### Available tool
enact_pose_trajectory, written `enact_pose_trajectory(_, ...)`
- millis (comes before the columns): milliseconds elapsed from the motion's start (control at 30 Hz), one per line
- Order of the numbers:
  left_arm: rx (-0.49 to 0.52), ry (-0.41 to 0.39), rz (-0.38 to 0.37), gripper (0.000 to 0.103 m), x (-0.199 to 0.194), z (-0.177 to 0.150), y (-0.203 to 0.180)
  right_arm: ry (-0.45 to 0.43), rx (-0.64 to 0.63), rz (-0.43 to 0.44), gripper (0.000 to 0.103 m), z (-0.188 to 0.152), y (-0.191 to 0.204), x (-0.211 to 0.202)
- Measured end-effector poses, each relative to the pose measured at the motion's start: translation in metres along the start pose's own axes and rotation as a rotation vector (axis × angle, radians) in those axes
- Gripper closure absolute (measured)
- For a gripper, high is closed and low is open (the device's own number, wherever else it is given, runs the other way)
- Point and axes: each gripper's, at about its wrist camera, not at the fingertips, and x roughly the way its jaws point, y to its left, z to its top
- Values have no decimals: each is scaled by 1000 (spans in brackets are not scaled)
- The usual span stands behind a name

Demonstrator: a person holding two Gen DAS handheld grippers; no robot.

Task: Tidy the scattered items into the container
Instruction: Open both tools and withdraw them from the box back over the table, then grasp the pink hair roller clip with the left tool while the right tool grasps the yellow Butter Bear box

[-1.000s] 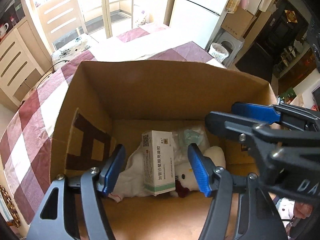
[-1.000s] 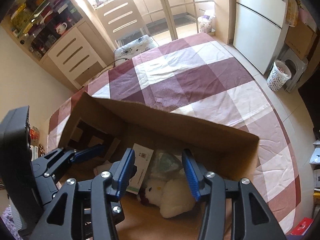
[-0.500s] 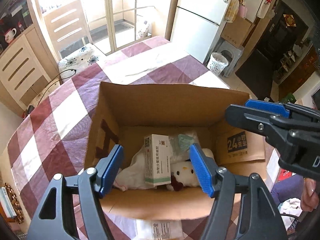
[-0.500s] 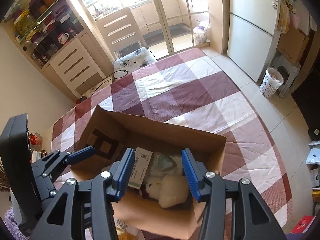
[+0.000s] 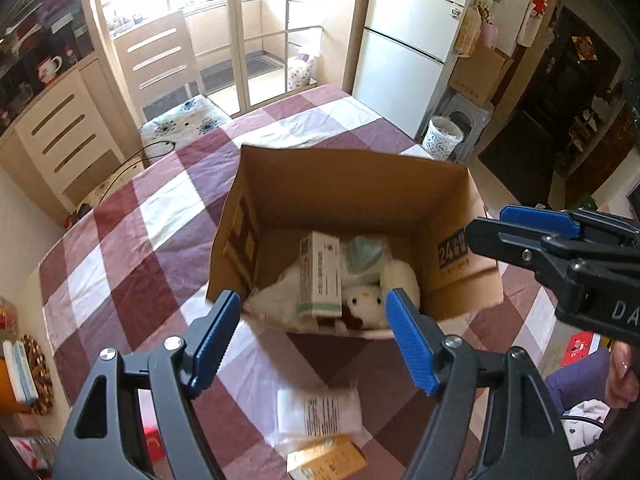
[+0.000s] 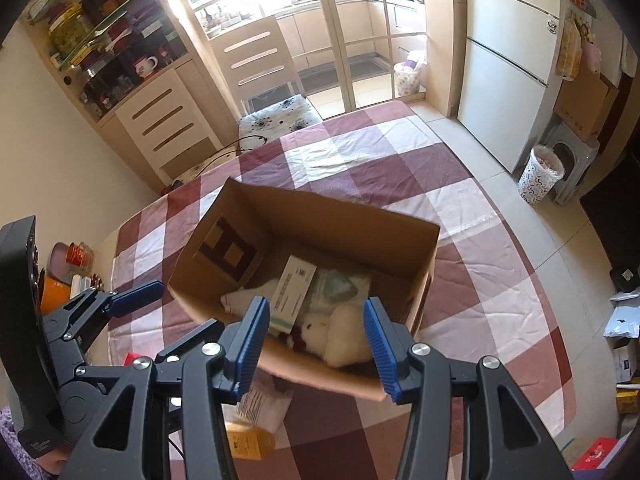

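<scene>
Left wrist view, cardboard box holding medicine carton, plush toy, white cloth.

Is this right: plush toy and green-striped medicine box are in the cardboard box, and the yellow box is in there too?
Not quite. The yellow box lies on the tablecloth outside the cardboard box, beside a white packet, per the left wrist view. The plush toy and medicine box are inside.

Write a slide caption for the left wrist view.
Empty left gripper, jaws opening, above a cardboard box holding a plush toy; packets remain outside.
</scene>
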Motion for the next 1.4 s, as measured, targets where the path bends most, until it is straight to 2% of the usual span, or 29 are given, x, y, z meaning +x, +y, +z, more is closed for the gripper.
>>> enact_pose_trajectory(433, -120, 20, 36, 26, -26, -65, 15, 41, -76, 48, 53, -45, 25, -14)
enact_pose_trajectory(833, -220, 39, 93, 26, -44, -122, 31, 134, -174, 90, 53, -96, 51, -4)
enact_pose_trajectory(1033, -291, 43, 125, 26, -54, -152, 42, 155, -224, 105, 53, -109, 64, 1)
enact_pose_trajectory(1400, -493, 71, 180, 26, -67, -248, 80, 237, -344, 120, 53, -152, 92, 37)
